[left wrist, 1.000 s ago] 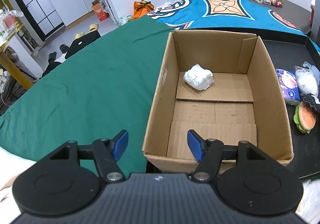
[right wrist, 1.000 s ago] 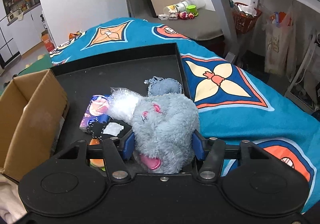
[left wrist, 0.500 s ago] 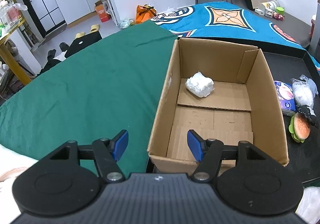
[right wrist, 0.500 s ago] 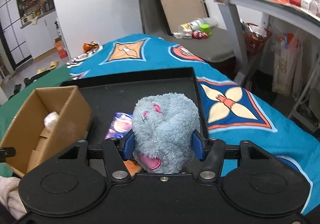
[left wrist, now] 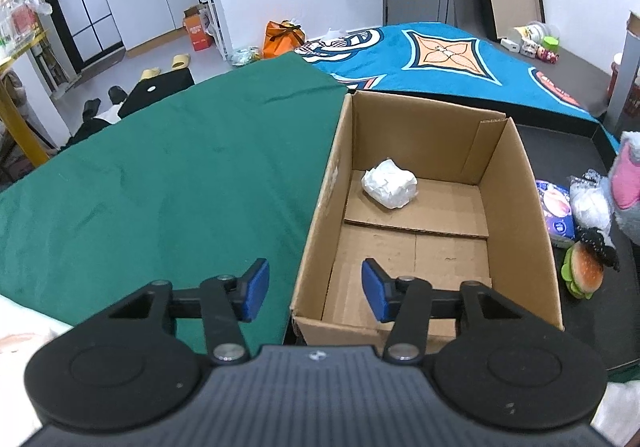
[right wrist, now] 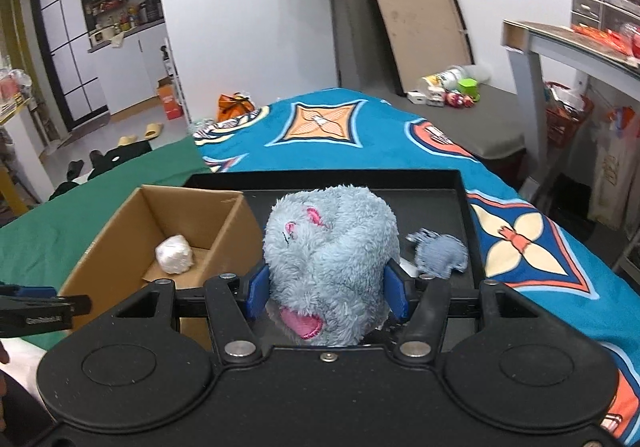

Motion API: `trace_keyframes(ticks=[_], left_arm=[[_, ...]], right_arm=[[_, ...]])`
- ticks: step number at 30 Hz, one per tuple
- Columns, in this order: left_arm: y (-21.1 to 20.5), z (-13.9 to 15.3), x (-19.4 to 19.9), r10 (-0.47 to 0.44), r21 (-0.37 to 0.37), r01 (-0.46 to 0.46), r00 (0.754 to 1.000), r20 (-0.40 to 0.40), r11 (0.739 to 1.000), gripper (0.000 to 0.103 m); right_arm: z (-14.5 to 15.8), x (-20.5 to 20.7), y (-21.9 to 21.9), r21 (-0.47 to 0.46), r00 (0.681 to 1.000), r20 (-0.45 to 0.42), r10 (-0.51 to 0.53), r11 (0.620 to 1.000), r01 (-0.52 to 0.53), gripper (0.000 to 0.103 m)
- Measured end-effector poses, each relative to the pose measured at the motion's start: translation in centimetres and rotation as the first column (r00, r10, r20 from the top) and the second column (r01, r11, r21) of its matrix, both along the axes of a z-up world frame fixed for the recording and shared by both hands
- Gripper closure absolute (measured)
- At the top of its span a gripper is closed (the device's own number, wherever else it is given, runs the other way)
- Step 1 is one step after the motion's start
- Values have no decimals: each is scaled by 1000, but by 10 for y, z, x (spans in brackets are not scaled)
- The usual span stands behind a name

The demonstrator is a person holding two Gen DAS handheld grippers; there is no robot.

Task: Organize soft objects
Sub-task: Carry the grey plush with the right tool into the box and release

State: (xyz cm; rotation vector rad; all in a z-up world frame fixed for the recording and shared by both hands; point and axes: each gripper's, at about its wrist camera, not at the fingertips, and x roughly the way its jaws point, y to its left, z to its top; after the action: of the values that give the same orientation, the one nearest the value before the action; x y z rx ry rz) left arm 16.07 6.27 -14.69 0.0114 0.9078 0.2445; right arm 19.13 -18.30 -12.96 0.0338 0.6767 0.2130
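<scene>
My right gripper point(right wrist: 326, 291) is shut on a fluffy blue plush toy point(right wrist: 330, 259) with pink ears and mouth, held in the air above the black tray point(right wrist: 440, 187), just right of the cardboard box point(right wrist: 132, 231). The plush also shows at the right edge of the left wrist view point(left wrist: 628, 191). The box point(left wrist: 316, 239) holds a crumpled white wad point(left wrist: 390, 183). My left gripper point(left wrist: 316, 287) is open and empty, straddling the box's near left corner. A burger toy point(left wrist: 584, 271), a clear bag with white stuffing point(left wrist: 590, 203) and a blue packet point(left wrist: 554, 211) lie right of the box.
The box stands on the black tray, beside a green cloth point(left wrist: 160, 175). A blue patterned blanket point(right wrist: 520, 243) lies behind and to the right. A small blue-grey fuzzy piece point(right wrist: 440, 253) sits beside the plush in the right wrist view. A table leg point(right wrist: 528, 103) stands far right.
My right gripper has lifted the blue plush off the tray and carried it up and left toward the box. My left gripper has drawn back a little and stayed open.
</scene>
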Motion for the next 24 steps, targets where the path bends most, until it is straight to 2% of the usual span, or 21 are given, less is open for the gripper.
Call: trace_keyframes(ticks=[6,19,24], left_arm=[[7,-2,1,11,-49,-10,1000,9,999,60],[22,-10,3,32,-133,-33,999,-11,991,89],[30,-11,2,51,-168,-49,999,3,985,91]], right_arm=[[8,2,22,-9,999,12,34,999,-34,47],[17,9,72,-23,994,21,104,994,-103,47],[17,14,88,-34,992,21,125,992,-124,47]])
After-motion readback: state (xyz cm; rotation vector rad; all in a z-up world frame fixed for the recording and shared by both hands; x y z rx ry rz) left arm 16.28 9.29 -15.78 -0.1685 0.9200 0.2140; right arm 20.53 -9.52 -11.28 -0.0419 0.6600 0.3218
